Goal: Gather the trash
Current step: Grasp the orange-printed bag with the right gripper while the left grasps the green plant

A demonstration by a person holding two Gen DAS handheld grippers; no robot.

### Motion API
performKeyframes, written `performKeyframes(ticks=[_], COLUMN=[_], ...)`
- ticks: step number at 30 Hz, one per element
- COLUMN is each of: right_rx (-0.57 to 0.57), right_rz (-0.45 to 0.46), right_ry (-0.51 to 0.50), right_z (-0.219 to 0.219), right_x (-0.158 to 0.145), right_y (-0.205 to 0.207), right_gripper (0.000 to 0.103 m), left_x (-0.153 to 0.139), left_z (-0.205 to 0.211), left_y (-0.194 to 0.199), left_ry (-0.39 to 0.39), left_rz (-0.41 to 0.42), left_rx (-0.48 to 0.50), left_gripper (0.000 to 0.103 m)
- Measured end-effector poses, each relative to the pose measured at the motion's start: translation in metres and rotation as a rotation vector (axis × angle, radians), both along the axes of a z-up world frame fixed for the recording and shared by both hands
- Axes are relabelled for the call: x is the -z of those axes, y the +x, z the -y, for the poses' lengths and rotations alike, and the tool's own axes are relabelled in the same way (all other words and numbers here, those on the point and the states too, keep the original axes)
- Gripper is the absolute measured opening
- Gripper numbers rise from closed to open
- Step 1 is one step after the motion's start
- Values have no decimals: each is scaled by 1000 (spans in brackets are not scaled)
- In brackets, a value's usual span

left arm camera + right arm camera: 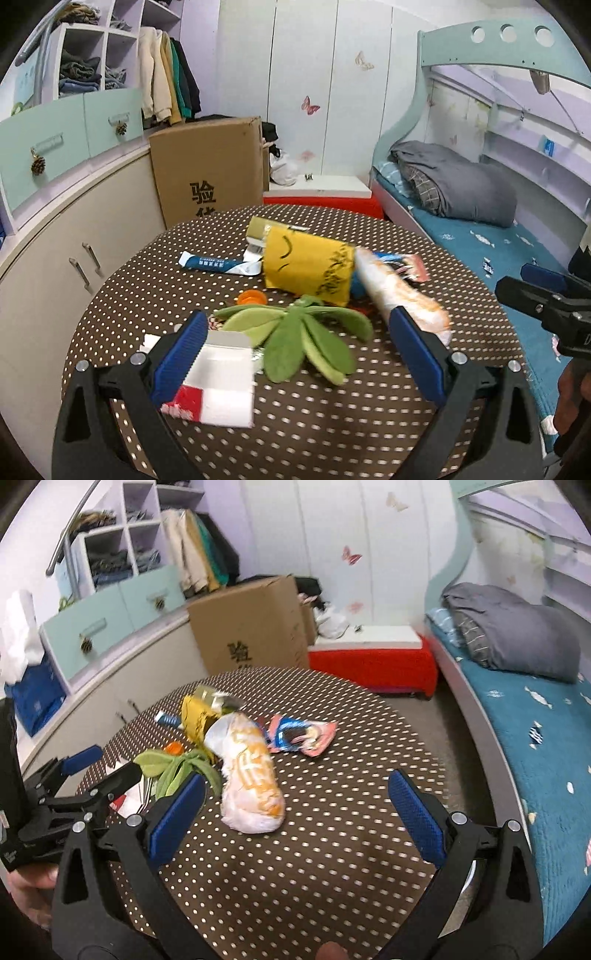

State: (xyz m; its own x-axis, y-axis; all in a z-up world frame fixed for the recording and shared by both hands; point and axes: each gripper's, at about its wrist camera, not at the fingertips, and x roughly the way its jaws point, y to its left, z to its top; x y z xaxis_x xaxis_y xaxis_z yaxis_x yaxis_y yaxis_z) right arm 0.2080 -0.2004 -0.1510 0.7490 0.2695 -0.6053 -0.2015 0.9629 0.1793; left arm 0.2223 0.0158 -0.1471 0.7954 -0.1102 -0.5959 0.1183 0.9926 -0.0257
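Note:
Trash lies on a round brown dotted table [295, 424]. My left gripper [299, 343] is open above green leaf-shaped scraps [306, 339]; a white and red carton [218, 384] lies by its left finger. Beyond are a yellow bag [306, 266], a white-orange wrapper [402, 291], a blue sachet [214, 263] and an orange cap [252, 297]. My right gripper [295, 812] is open and empty, low over the table, with the white-orange wrapper [251, 779] between its fingers. A pink-blue wrapper [303, 734] lies further back. The left gripper also shows in the right wrist view [99, 764].
A cardboard box [210, 166] stands behind the table. A curved cabinet [55, 236] runs along the left. A red-sided platform [369, 664] and a bed with a grey blanket [517, 635] are on the right. The right gripper shows at the left view's right edge [546, 295].

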Motion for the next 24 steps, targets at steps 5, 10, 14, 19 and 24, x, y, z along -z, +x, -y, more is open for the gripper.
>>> performKeyframes(ticks=[5,10,14,19,24], right_rx=[-20,-36,-59,-136,-134], right_rz=[-24,-56,-96,-171,-160], right_ry=[-1,-1,-11,-36,11], right_z=[-9,-16,-28,-50,-44], right_x=[9,19,29,47,47], right_y=[14,32,52,72,61], right_gripper=[97,97,96,68,39], left_x=[17,33,52,56,45], left_z=[0,14,18,12,-3], left_y=[27,52,70,68,56], left_ry=[72,162,162,102,22], left_rz=[-55,-90,-182,-198,-167], left_rx=[71,145,182,201,191], left_gripper=[96,94,49,14,10])
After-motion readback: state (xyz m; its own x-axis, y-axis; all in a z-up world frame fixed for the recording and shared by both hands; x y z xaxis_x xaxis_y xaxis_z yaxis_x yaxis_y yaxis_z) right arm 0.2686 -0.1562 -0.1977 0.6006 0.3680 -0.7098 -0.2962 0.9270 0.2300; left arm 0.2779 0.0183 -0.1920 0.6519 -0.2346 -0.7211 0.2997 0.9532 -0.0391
